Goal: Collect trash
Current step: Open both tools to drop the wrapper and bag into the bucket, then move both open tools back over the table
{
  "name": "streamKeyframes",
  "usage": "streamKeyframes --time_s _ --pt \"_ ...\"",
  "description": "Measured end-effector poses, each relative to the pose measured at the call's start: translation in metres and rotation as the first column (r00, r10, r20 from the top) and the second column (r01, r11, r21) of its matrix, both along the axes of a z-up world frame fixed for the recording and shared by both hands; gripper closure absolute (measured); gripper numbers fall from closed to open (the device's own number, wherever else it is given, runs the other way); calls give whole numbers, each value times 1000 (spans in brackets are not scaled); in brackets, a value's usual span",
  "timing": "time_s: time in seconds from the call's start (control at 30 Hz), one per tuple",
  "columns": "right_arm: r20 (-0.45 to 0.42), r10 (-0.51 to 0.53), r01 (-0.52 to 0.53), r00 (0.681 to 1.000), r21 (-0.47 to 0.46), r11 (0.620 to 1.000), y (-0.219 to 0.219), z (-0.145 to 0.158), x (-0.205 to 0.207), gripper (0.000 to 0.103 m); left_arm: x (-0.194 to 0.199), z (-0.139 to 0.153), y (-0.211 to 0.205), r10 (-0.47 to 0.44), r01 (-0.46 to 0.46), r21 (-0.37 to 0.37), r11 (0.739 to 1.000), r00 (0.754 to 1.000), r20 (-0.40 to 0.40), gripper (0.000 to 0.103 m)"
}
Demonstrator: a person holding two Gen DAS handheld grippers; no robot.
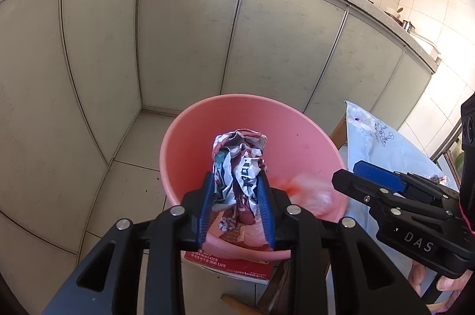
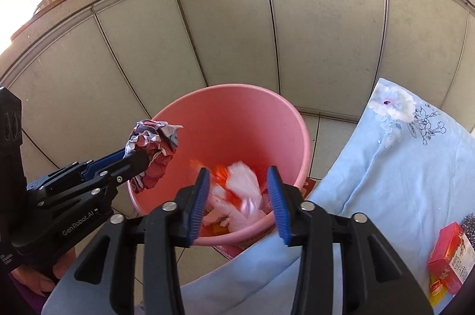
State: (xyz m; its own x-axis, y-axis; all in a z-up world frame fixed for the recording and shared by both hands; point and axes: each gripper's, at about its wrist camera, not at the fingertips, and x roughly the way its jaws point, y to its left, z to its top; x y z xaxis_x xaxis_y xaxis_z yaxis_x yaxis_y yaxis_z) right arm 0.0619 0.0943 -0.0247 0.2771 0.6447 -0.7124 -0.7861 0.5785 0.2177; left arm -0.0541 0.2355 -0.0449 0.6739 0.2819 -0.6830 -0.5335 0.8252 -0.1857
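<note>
both sets of black tongs with blue ribbed pads are poised over the round pink plastic bucket (image 2: 237, 113) on the tiled kitchen floor. left gripper (image 1: 236, 202) has the crumpled wad of printed paper wrapper (image 1: 240, 163) standing between its pads, right above the bucket's mouth; from the right wrist view the wad bulges out past the fingertips, and the pads look to be touching its sides, though how firm that hold is i cannot tell. right gripper (image 2: 239, 199) has its jaws apart with nothing pinched, and below them a blurred piece of clear and orange plastic wrapping (image 2: 237, 190) is inside the bucket, looking as if it's dropping or just settling.

so, progress: the plastic piece reads as delivered, and the paper wad is over the bucket but not yet down in it. that drop is the step in hand.

what's left? off to the right, a small red and yellow cardboard box (image 2: 449, 255) sits on the pale blue floral cloth (image 2: 400, 166) — maybe another pickup, maybe not trash at all. a flat red printed carton (image 1: 234, 267) lies under the bucket's near edge.
</note>
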Motion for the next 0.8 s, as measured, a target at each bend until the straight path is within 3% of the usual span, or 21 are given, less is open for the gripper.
streamKeyframes --time_s 0.3,0.8 --pt "0 -2 2 1000 13 1000 -9 1 -2 60 -2 3 -3 -10 10 1 1000 1000 3 68" --pt "3 -31 31 1000 55 998 -46 12 -8 60 2 18 -25 -73 73 9 997 997 30 67"
